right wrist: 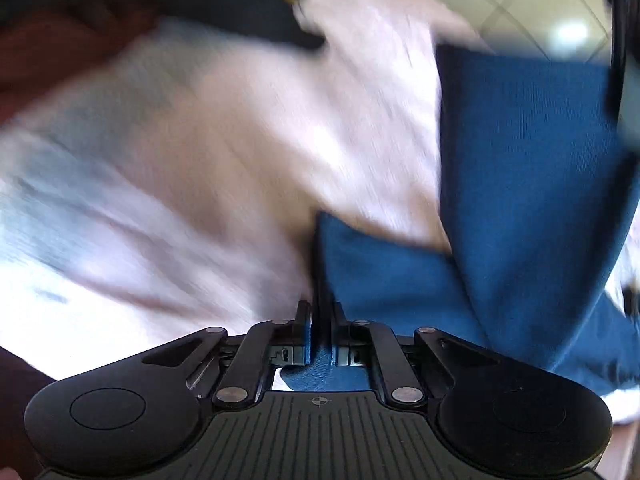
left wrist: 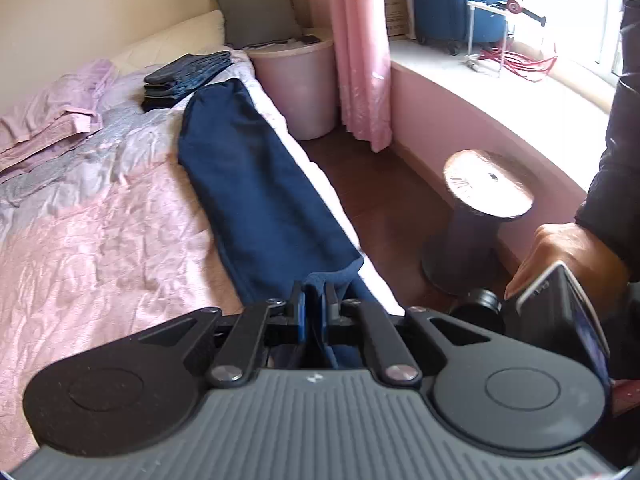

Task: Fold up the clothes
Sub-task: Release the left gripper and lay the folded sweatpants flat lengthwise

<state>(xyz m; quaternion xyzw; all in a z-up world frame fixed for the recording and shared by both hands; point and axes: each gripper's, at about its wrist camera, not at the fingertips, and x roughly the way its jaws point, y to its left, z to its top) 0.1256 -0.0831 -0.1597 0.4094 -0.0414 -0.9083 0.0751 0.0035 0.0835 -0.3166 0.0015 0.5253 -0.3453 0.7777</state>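
Observation:
A long navy-blue garment (left wrist: pixel 256 184) lies stretched along the right edge of the bed, folded lengthwise. My left gripper (left wrist: pixel 314 300) is shut on its near end, with cloth bunched between the fingers. In the right wrist view, which is blurred by motion, my right gripper (right wrist: pixel 320 320) is shut on a corner of the same blue garment (right wrist: pixel 520 184), which drapes up and to the right over the pale pink bedspread (right wrist: pixel 200 160). A hand (left wrist: pixel 568 256) holding the other gripper shows at the right of the left wrist view.
A stack of folded dark clothes (left wrist: pixel 188 76) sits at the far end of the bed, with pink folded cloth (left wrist: pixel 52 120) at the left. A pink bin (left wrist: pixel 296 88), a pink curtain (left wrist: pixel 360 52) and a spool-shaped stool (left wrist: pixel 480 216) stand on the floor to the right.

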